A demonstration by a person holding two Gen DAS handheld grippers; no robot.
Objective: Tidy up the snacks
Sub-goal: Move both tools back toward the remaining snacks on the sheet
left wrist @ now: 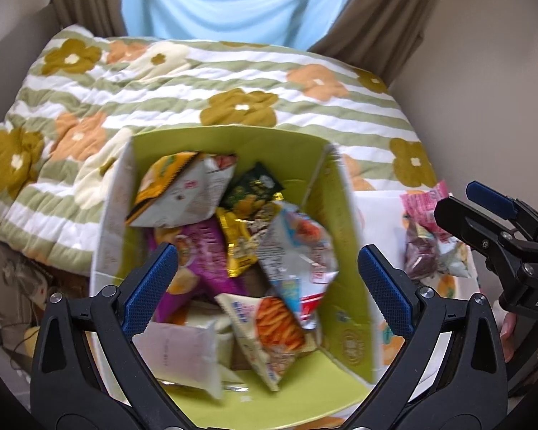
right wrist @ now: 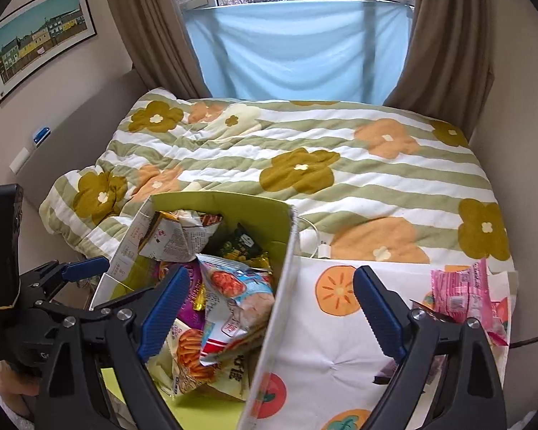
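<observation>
An open cardboard box (left wrist: pixel 233 136) with a green inside holds several snack packets: a blue-white one (left wrist: pixel 297 247), a purple one (left wrist: pixel 197 251) and one printed with fries (left wrist: pixel 269 326). My left gripper (left wrist: pixel 268 254) hangs open above them with nothing between its fingers. Over the box's right wall (right wrist: pixel 279 322) my right gripper (right wrist: pixel 272 276) stands open and empty, one finger above the packets (right wrist: pixel 233 286), the other above a persimmon-print cloth (right wrist: pixel 333 322). A pink packet (right wrist: pixel 462 286) lies with other snacks on that cloth, right of the box. Each gripper shows in the other's view: right (left wrist: pixel 484 208), left (right wrist: pixel 86 265).
The box stands at the near edge of a bed with a striped, flowered quilt (right wrist: pixel 340 143). A white charger with its cable (right wrist: pixel 321 247) lies beside the box. Brown curtains (right wrist: pixel 150 36) and a blue cloth (right wrist: pixel 297 53) hang behind the bed; a framed picture (right wrist: pixel 39 36) is on the left wall.
</observation>
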